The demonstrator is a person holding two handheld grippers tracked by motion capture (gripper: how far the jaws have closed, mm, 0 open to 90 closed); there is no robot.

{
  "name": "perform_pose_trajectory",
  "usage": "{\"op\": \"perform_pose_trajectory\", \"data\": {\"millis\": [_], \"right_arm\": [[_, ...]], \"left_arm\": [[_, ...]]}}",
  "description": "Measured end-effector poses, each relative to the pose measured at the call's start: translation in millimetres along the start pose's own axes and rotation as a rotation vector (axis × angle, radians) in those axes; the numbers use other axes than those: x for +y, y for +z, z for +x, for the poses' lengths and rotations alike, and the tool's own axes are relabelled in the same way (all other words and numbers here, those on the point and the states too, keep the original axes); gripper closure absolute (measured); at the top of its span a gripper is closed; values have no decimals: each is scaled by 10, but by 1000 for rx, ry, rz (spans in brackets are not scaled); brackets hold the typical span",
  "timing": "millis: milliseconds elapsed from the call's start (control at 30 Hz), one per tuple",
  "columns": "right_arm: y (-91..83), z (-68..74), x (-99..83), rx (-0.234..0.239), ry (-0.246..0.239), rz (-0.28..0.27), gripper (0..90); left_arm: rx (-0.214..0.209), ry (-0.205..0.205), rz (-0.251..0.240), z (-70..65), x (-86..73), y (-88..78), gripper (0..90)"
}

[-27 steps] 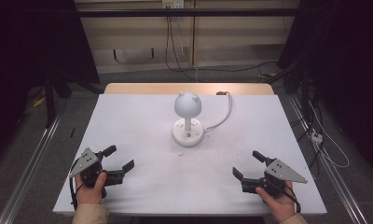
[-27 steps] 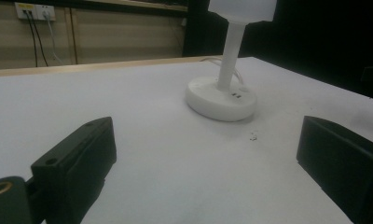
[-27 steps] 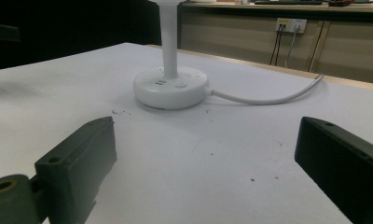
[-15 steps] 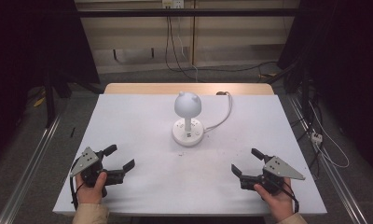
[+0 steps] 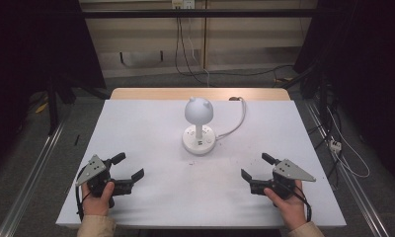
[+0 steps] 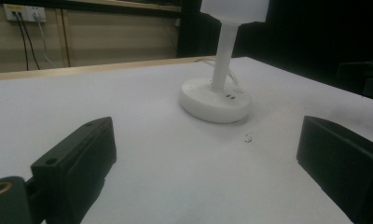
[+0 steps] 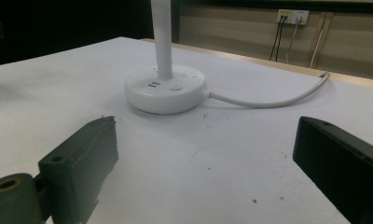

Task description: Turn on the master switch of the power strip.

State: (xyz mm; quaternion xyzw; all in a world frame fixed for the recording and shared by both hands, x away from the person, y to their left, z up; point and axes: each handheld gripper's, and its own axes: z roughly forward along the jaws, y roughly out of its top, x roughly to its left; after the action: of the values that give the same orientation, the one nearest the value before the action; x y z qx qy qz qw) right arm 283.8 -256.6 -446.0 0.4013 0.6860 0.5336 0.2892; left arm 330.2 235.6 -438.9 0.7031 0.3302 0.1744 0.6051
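Light falls from above onto the white rectangular table [image 5: 151, 123], which is the only bright area in the high view; everything around the table sinks into near-black, with the floor dim grey. The small white plastic desk lamp with a round shade [image 5: 199, 126] at the table's centre casts almost no shadow, so the light is soft and diffuse. The high view is slightly soft and grainy. In both gripper views the black jaws nearest the lens are blurred, while the lamp's round base [image 7: 165, 88] beyond them is sharper. Colours there look warm and muted.
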Motion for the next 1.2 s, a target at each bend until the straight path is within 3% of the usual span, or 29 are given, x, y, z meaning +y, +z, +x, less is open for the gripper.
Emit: {"op": "perform_pose_trajectory", "data": {"millis": [600, 1200], "right_arm": [[259, -13, 121, -18, 19, 24, 72], [559, 56, 202, 5, 28, 68, 76]], "left_arm": [[-6, -5, -3, -9, -2, 3, 44], [-2, -12, -4, -1, 2, -5, 44]]}}
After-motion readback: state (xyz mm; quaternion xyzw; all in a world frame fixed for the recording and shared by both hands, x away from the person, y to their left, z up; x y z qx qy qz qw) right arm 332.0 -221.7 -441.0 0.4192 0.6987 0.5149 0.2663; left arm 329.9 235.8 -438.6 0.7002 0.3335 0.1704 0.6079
